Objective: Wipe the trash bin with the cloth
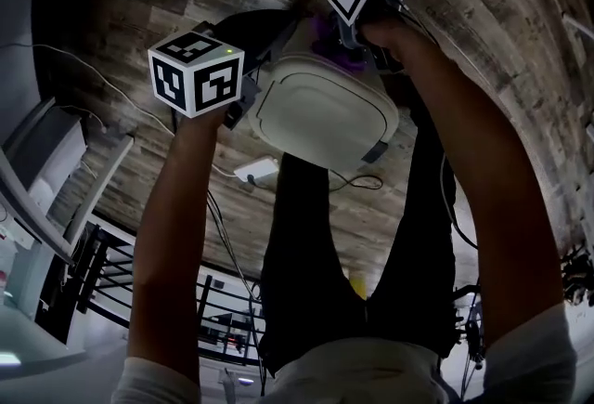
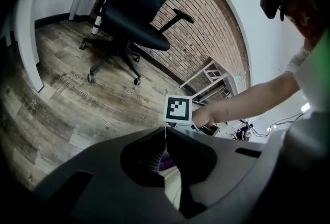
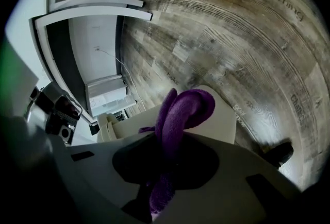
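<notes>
Now right tongs [image 3: 166, 138] pinch the purple cloth [image 3: 183, 109] over the trash bin [image 1: 320, 114], while left tongs [image 2: 165, 129] sit closed, empty.

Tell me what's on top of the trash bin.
A purple cloth, clamped in the right gripper, sits at the far edge of the bin's closed white lid. The lid hides the inside, so its contents cannot be seen.

— Where's the head view?
— Above, steeply down onto the trash bin [image 1: 325, 114] and wooden floor [image 1: 483, 12].
— And the gripper views?
— Close behind their jaws; all share that floor.
</notes>
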### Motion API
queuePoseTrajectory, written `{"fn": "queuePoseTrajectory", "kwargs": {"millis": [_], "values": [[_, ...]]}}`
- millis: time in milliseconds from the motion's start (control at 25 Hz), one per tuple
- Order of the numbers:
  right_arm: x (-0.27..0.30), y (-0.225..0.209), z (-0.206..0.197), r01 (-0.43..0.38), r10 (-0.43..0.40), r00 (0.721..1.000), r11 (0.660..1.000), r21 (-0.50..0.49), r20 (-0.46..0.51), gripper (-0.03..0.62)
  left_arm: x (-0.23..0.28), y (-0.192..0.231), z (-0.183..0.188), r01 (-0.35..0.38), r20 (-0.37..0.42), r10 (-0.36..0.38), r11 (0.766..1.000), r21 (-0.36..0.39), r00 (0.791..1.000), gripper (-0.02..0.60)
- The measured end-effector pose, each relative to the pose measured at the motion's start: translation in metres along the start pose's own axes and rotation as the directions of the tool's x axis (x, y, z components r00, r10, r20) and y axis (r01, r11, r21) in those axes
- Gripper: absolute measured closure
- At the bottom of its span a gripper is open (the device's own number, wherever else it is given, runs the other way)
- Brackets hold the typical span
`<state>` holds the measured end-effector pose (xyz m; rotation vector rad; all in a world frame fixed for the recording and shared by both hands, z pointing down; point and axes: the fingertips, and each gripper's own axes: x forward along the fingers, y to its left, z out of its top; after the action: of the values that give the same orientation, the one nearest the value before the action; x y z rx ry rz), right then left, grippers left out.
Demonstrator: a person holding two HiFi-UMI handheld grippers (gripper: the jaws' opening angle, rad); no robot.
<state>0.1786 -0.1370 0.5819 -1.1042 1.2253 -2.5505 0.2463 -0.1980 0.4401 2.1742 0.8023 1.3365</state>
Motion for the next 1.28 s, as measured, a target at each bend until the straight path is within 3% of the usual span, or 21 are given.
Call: {"fn": "queuePoseTrajectory", "kwargs": {"millis": [480, 880, 1280], "values": [[-0.01, -0.033, -0.044, -0.07, 0.067, 0.997, 0.995, 0.077, 0.05, 0.519, 0.055, -0.043, 0.005, 0.061, -0.094, -0.056, 0.997, 0.052, 0.994, 0.577], [-0.015, -0.067, -0.084, -0.088, 0.081, 0.995, 0.99, 0.11, 0.062, 0.519, 0.096, -0.08, -0.007, 0.114, -0.19, -0.097, 0.99, 0.079, 0.977, 0.577], [-0.01, -0.103, -0.123, -0.128, 0.105, 0.986, 0.974, 0.185, 0.13, 0.519, 0.129, -0.106, -0.013, 0.159, -0.234, -0.138, 0.984, 0.077, 0.962, 0.577]]}}
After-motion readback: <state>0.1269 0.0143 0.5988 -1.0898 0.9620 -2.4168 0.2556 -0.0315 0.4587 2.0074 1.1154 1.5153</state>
